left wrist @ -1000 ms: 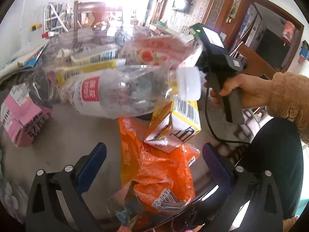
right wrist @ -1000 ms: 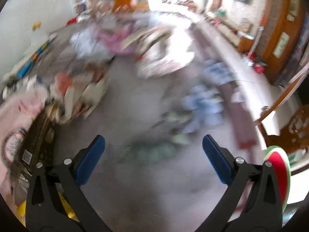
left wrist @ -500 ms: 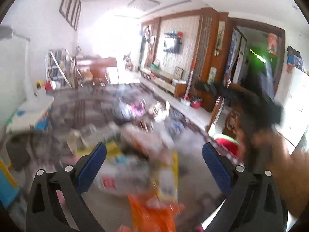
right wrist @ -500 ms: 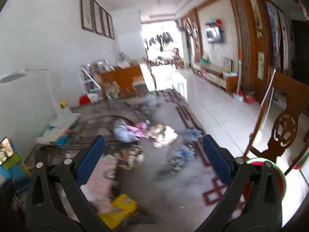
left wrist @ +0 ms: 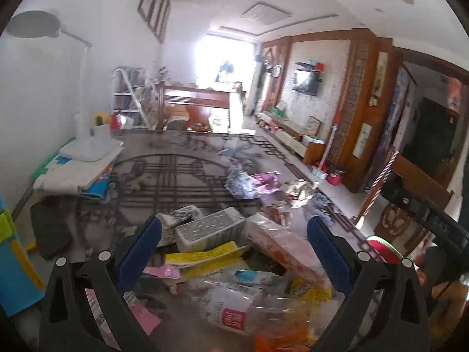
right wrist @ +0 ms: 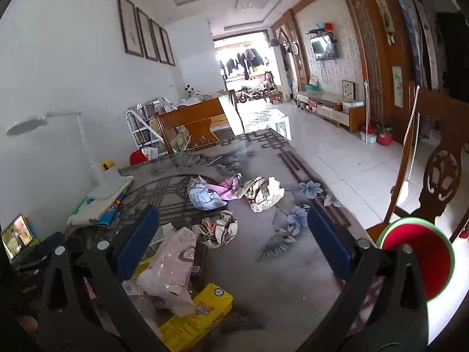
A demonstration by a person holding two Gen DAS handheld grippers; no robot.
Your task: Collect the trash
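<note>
Trash lies on a patterned glass table (right wrist: 278, 267). In the left wrist view a clear plastic bottle with a red label (left wrist: 243, 308), yellow cartons (left wrist: 205, 258), a grey carton (left wrist: 209, 228) and an orange bag (left wrist: 281, 337) lie under my open, empty left gripper (left wrist: 234, 252). In the right wrist view crumpled papers (right wrist: 263, 193), a pink bag (right wrist: 173, 264) and a yellow carton (right wrist: 196, 316) lie on the table. My right gripper (right wrist: 233, 243) is open and empty above them. A red bin with a green rim (right wrist: 416, 255) stands at the right.
A white desk lamp (right wrist: 102, 182) and stacked books (left wrist: 79, 170) sit at the table's left. A carved wooden chair (right wrist: 439, 176) stands at the right. The other hand-held gripper (left wrist: 422, 214) shows at the right edge of the left wrist view.
Both grippers rose and tilted up from close over the trash, so the views now take in the whole room. The bottle now lies low under the left gripper.
</note>
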